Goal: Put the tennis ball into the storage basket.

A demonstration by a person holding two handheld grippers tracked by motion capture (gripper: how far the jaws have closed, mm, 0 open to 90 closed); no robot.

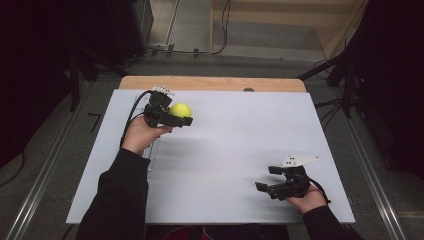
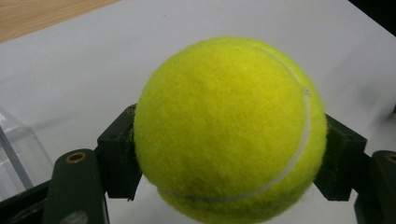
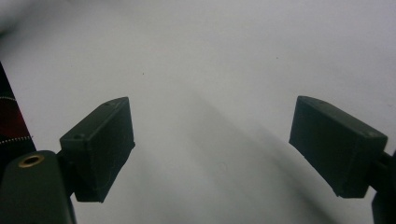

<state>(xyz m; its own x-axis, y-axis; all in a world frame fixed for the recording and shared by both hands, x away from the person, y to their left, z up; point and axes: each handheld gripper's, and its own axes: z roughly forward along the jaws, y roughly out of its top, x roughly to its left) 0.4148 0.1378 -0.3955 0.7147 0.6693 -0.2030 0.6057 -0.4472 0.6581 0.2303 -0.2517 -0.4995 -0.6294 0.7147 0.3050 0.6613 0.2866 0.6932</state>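
- We have the tennis ball pinched in the left claw, one black jaw pressed against each flank of it, roughly across its widest part.
- The ball is up off the white counter, carried near the counter's far left corner, with the wooden strip along the far edge just beyond it.
- We judge the ball light and springy: the felt cover gives the jaws good friction, so it should not slide out, but the rubber core under it will push back against the squeeze.
- Because it is round, a hold away from the middle would tend to squirt it out forward or back; the present hold across the equator looks the safest place to take it.
- The white seam curves down one side of the ball near one jaw; we see no reason it should matter to the grip.
- Nothing about the ball looks fragile. If it is let go above the counter, we expect it to bounce and roll, so it wants to be lowered until it touches before the jaws part.
- A clear plastic thing lies on the counter just beside the left claw; we cannot tell what it is.
- Our right claw is spread wide with nothing between its jaws, low over the counter's near right corner, well apart from the ball.
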